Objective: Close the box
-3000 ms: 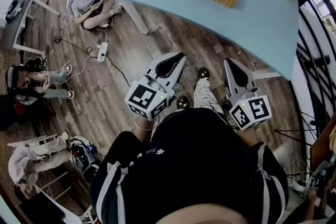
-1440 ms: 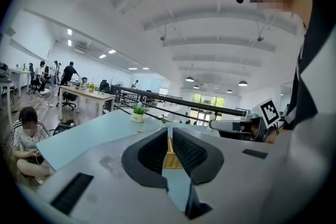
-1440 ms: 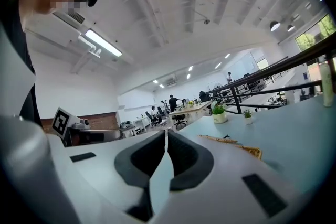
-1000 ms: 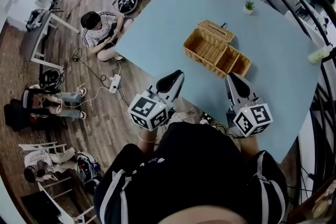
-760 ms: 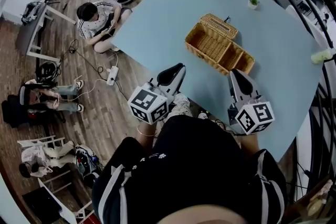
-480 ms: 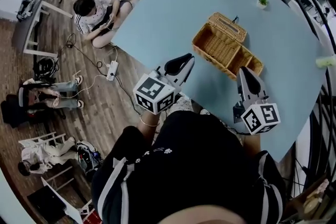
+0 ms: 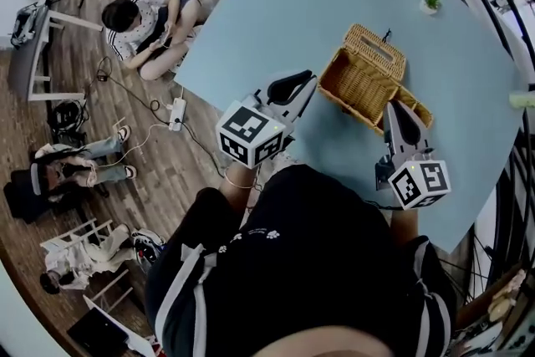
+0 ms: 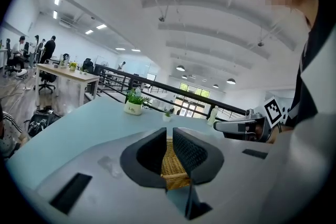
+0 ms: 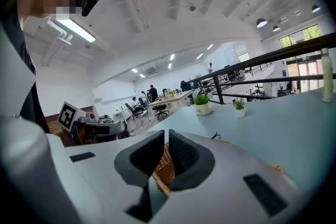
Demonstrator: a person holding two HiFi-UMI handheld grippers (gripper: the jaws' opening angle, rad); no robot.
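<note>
Head view shows the approach step: the left gripper [image 7: 304, 82] and right gripper [image 7: 391, 107], jaws pressed together and empty, hang just beside the wicker box [image 7: 361, 86] on the blue table [image 7: 267, 12], whose open lid [image 7: 375, 51] must, I judge, be swung over next.

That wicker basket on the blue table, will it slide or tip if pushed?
The wicker basket looks woven and empty, so probably light. Low and wide on a smooth table, it likely slides rather than tips. Its open lid may flex slightly.
</note>
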